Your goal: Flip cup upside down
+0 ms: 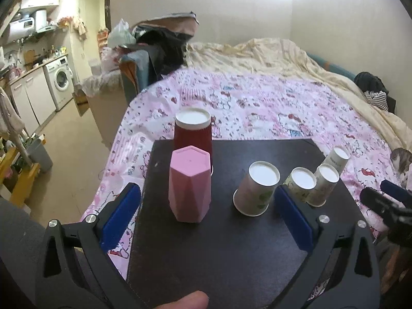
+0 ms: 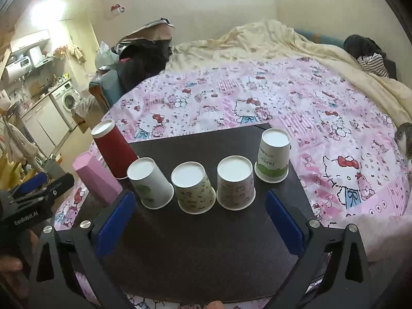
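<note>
Six cups stand upside down on the dark table (image 1: 231,244) in the left wrist view: a red cup (image 1: 192,134), a pink faceted cup (image 1: 189,185) and four paper cups, the nearest (image 1: 255,188). The left gripper (image 1: 206,221) has its jaws spread wide, holding nothing. In the right wrist view, the right gripper (image 2: 200,221) likewise gapes empty, just short of the paper cup row.

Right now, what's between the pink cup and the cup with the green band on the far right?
Three upside-down paper cups stand in a row between the pink cup and the green-banded cup, seen in the right wrist view.
</note>
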Demonstrator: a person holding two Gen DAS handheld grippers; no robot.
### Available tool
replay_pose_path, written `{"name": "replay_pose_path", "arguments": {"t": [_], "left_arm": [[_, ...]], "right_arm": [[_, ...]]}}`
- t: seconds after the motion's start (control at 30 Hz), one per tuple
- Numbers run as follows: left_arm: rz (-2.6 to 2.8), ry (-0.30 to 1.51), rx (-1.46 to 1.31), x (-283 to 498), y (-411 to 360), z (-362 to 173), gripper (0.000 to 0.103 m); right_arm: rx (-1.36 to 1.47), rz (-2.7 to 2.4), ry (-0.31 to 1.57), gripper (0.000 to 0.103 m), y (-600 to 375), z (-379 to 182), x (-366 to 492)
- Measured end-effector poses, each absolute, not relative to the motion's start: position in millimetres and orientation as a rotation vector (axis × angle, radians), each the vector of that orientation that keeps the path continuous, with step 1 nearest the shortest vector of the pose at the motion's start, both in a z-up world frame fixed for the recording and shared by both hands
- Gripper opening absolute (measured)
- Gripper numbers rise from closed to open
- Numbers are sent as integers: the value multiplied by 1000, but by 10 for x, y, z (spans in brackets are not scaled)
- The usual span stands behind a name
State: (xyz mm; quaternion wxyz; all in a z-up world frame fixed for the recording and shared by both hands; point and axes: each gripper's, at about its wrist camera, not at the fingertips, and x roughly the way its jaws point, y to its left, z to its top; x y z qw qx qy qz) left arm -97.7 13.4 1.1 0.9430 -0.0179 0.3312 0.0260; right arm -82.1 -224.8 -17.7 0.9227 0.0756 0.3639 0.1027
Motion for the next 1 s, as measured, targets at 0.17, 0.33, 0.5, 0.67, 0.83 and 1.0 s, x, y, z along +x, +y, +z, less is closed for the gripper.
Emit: {"name": "replay_pose_path", "arguments": {"t": [0.17, 0.33, 0.5, 0.67, 0.83, 1.0], "left_arm": [[57, 654, -34, -1032, 116, 22, 102], [59, 659, -38, -1041, 117, -17, 102], [58, 653, -36, -1037, 113, -12, 102], [60, 656, -36, -1040, 105, -11, 102], [52, 660, -48, -1049, 102, -21, 102], [52, 655, -49, -1055, 119, -20, 102]], "right_arm": [[94, 198, 703, 103, -2153, -151, -924], [86, 201, 676, 103, -2115, -152, -924], [90, 204, 678, 103, -2072, -171, -874], [84, 204, 678, 103, -2046, -173, -851], [76, 195, 674, 103, -2028, -173, -826], [72, 189, 670, 103, -2037, -182, -824]]}}
